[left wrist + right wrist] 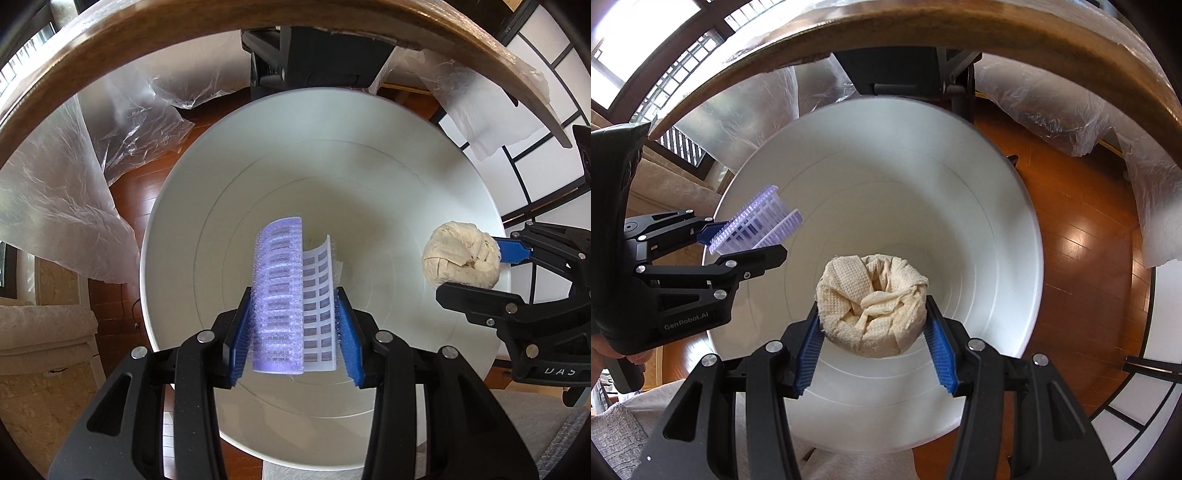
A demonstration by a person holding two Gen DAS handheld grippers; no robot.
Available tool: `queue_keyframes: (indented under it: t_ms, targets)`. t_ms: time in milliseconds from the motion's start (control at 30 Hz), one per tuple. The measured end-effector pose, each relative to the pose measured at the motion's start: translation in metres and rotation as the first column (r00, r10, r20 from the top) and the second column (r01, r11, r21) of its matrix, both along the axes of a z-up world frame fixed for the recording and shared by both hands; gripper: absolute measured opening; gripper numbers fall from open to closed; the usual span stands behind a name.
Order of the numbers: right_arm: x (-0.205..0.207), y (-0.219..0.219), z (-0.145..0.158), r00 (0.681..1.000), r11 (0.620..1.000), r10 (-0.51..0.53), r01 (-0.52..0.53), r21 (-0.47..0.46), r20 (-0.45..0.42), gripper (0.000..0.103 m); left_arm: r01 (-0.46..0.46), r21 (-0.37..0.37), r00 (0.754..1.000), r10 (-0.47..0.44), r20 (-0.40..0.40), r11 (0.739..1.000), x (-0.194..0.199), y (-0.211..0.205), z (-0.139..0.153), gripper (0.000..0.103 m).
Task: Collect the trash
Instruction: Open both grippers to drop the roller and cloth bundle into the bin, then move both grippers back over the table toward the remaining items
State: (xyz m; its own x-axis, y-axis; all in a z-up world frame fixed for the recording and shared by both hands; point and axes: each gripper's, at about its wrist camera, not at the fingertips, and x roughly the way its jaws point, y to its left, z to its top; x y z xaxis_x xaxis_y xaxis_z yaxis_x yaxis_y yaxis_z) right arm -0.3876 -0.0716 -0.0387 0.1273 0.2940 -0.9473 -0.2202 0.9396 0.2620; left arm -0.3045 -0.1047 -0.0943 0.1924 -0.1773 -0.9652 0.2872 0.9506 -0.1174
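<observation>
- A wooden floor (1067,236) of reddish-brown colour is seen under everything, and clear plastic sheeting (55,192) is spread over parts of it and over the furniture behind
- A curved wooden table edge (258,20) is seen across the top of both views, also wrapped in plastic film
- A white bin (369,122) is placed on the floor below the table edge, and its round opening is viewed from above by both cameras; a small white scrap is seen at its bottom in the left wrist view, partly hidden
- The left gripper (293,325) is held above the opening of the bin, and its blue pads (240,339) are closed against a purple hair roller (280,291), which appears split open along its length
- The roller is kept upright between the fingers, in the air over the inside of the bin, not touching the wall
- The right gripper (873,326) is held beside the left one, over the same bin
- A crumpled ball of cream paper towel (871,302) is squeezed between the blue pads of the right gripper, which are pressed on both its sides
- The paper ball is also hanging over the opening of the bin, near its right rim in the left wrist view, and well apart from the roller
</observation>
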Motion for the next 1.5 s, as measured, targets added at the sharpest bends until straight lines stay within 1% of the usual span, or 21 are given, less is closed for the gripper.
queue_keyframes:
  t_ms: [300,333,367,433,500,567,600,667,700,833,867,900,933,967,1000,1033,1100,1167,1300,1433,1500]
  targets:
    - [-0.007,-0.001,-0.005,1.000,1.000,0.006,-0.006,-0.002,-0.025,0.052,-0.008,-0.014,0.999,0.008,-0.035,1.000,0.003,0.005,-0.006,0.044]
    - [-0.007,-0.002,-0.005,1.000,1.000,0.002,-0.001,0.002,-0.025,0.059,-0.008,-0.016,0.999,0.008,-0.039,1.000,0.004,0.005,-0.006,0.047]
    - [-0.008,-0.004,-0.003,1.000,1.000,-0.007,0.007,0.008,-0.017,0.069,-0.009,-0.016,0.999,0.008,-0.037,1.000,0.003,0.005,-0.006,0.053]
    - [-0.009,-0.004,0.003,1.000,1.000,-0.015,0.015,0.012,0.004,0.076,-0.016,-0.019,0.999,0.015,-0.030,1.000,0.004,0.008,-0.005,0.060]
    - [-0.010,-0.005,0.012,0.999,1.000,-0.014,0.014,0.006,0.034,0.079,-0.024,-0.035,0.999,0.023,-0.028,0.999,0.004,0.010,-0.001,0.060]
    - [-0.012,-0.006,0.020,0.998,1.000,-0.014,0.014,-0.002,0.066,0.083,-0.032,-0.041,0.999,0.032,-0.019,0.999,0.005,0.013,0.004,0.070]
    - [-0.013,-0.006,0.028,0.995,1.000,-0.014,0.015,-0.008,0.095,0.083,-0.034,-0.050,0.999,0.034,-0.003,0.998,0.004,0.016,0.010,0.071]
    - [-0.014,-0.009,0.040,0.990,0.999,-0.015,0.020,-0.028,0.140,0.091,-0.032,-0.066,0.999,0.033,0.012,0.997,0.005,0.019,0.019,0.072]
    - [-0.015,-0.010,0.049,0.985,0.999,-0.017,0.023,-0.033,0.173,0.091,-0.034,-0.075,0.999,0.036,0.018,0.997,0.006,0.020,0.024,0.073]
    - [-0.017,-0.012,0.086,0.957,0.998,-0.039,0.051,-0.035,0.287,0.094,-0.027,-0.155,0.993,0.045,0.112,0.988,0.006,0.028,0.066,0.082]
    - [-0.016,-0.012,0.093,0.948,0.998,-0.042,0.058,-0.040,0.316,0.095,-0.020,-0.187,0.986,0.051,0.161,0.982,0.007,0.031,0.086,0.086]
    - [-0.015,-0.011,0.102,0.936,0.997,-0.043,0.065,-0.049,0.348,0.097,-0.015,-0.208,0.977,0.059,0.207,0.978,0.009,0.034,0.103,0.089]
    - [-0.012,-0.009,0.114,0.915,0.995,-0.042,0.075,-0.065,0.402,0.099,-0.013,-0.220,0.967,0.068,0.246,0.975,0.011,0.036,0.115,0.096]
    - [-0.010,-0.008,0.120,0.902,0.994,-0.041,0.081,-0.076,0.429,0.099,-0.014,-0.232,0.945,0.088,0.313,0.973,0.016,0.039,0.135,0.101]
    - [-0.005,-0.006,0.128,0.887,0.992,-0.040,0.091,-0.090,0.461,0.099,-0.018,-0.235,0.930,0.103,0.354,0.972,0.020,0.041,0.146,0.101]
    - [0.002,-0.004,0.137,0.865,0.988,-0.041,0.109,-0.108,0.501,0.099,-0.028,-0.233,0.909,0.122,0.398,0.972,0.028,0.043,0.159,0.101]
    - [0.017,-0.002,0.147,0.847,0.985,-0.053,0.130,-0.109,0.529,0.099,-0.047,-0.224,0.886,0.144,0.442,0.973,0.049,0.047,0.174,0.101]
    - [0.033,0.000,0.151,0.845,0.985,-0.068,0.140,-0.097,0.530,0.099,-0.069,-0.220,0.875,0.165,0.456,0.973,0.072,0.051,0.180,0.101]
    - [0.067,0.001,0.149,0.842,0.981,-0.097,0.171,-0.091,0.531,0.099,-0.099,-0.213,0.873,0.187,0.451,0.972,0.132,0.057,0.182,0.101]
    - [0.088,0.001,0.137,0.853,0.979,-0.121,0.188,-0.083,0.508,0.099,-0.105,-0.191,0.883,0.180,0.433,0.976,0.188,0.055,0.176,0.101]
    - [0.101,0.004,0.132,0.854,0.978,-0.130,0.195,-0.080,0.503,0.099,-0.100,-0.185,0.890,0.171,0.422,0.978,0.204,0.053,0.174,0.101]
